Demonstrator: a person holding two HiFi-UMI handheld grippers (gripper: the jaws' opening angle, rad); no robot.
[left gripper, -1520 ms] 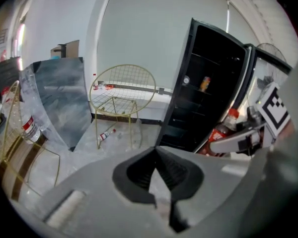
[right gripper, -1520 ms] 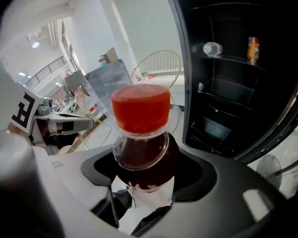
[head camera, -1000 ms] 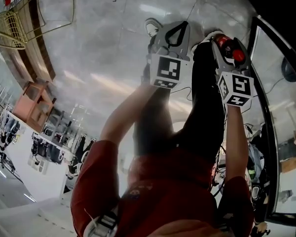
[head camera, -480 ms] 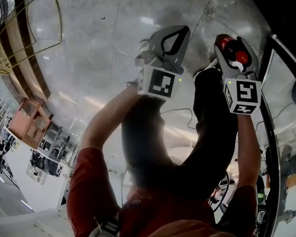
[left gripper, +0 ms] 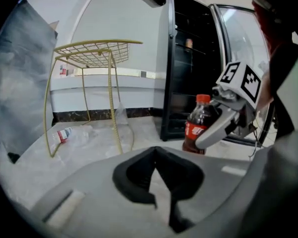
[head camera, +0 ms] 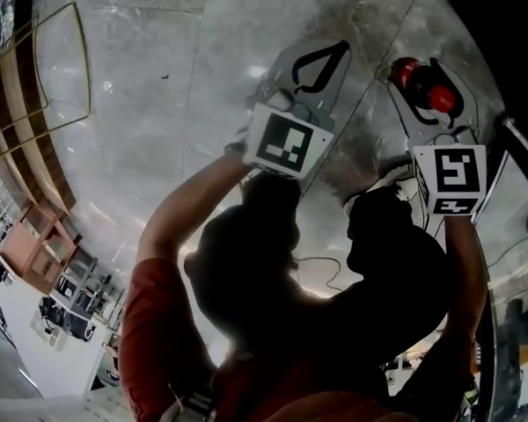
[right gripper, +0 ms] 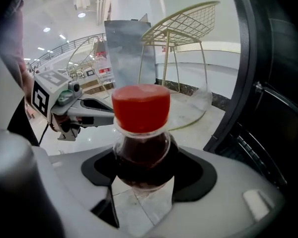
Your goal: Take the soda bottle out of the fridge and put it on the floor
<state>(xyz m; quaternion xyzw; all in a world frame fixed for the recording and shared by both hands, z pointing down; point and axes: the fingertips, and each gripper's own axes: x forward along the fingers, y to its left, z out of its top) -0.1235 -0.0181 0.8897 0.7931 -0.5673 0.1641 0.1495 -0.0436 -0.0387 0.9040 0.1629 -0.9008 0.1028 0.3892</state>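
Observation:
The soda bottle (right gripper: 141, 133), dark cola with a red cap and a red label, stands upright between the jaws of my right gripper (right gripper: 141, 170), which is shut on its body below the neck. In the left gripper view the bottle (left gripper: 197, 125) hangs low in front of the fridge, held by the right gripper (left gripper: 223, 125); its base is hidden, so contact with the floor cannot be told. From above, the bottle (head camera: 427, 90) sits in the right gripper (head camera: 422, 70). My left gripper (head camera: 341, 47) is beside it to the left, shut and empty (left gripper: 156, 150).
The black fridge (left gripper: 188, 58) stands just behind the bottle with its glass door (left gripper: 238, 38) swung open; the door frame (right gripper: 248, 68) is close on the right. A yellow wire chair (left gripper: 94, 51) stands on the pale marble floor (head camera: 158, 104) to the left, with a small carton (left gripper: 64, 134) under it.
Both grippers have moved up and outward in the head view, further over the marble floor. The bottle stays in the right gripper and the left stays shut.

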